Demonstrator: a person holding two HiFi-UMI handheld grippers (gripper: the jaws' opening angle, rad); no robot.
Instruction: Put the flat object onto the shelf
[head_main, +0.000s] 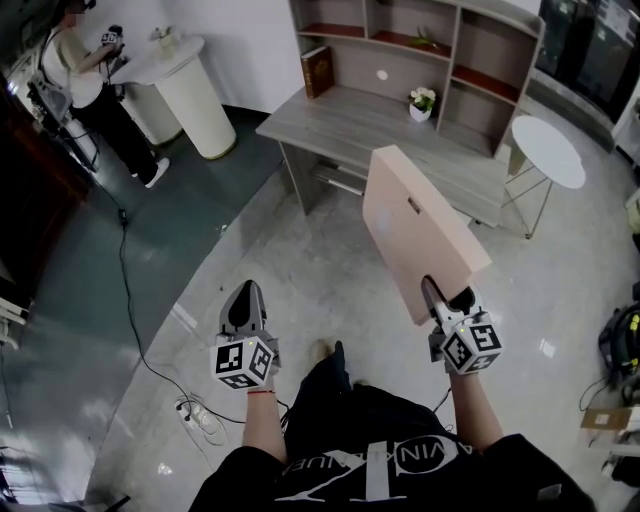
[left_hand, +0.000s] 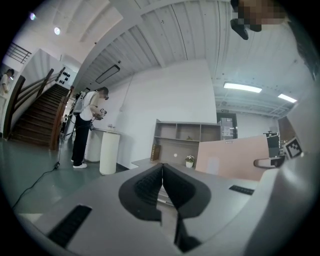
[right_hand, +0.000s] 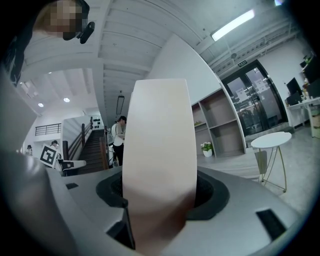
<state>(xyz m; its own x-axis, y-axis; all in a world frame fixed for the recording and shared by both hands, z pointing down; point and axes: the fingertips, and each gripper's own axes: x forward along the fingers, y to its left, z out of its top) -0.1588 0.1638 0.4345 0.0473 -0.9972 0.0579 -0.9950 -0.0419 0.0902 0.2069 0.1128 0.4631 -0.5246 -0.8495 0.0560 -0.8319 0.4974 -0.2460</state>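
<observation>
Office lobby: shelf desk (head_main: 350, 122), staircase (left_hand: 37, 117)

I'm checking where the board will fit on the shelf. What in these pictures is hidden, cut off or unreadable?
- Head view: the shelf is cut off at the top by the picture edge.
- Head view: the cover print on the book is too small to read.
- Right gripper view: the board hides the shelf's left part and the book.
</observation>
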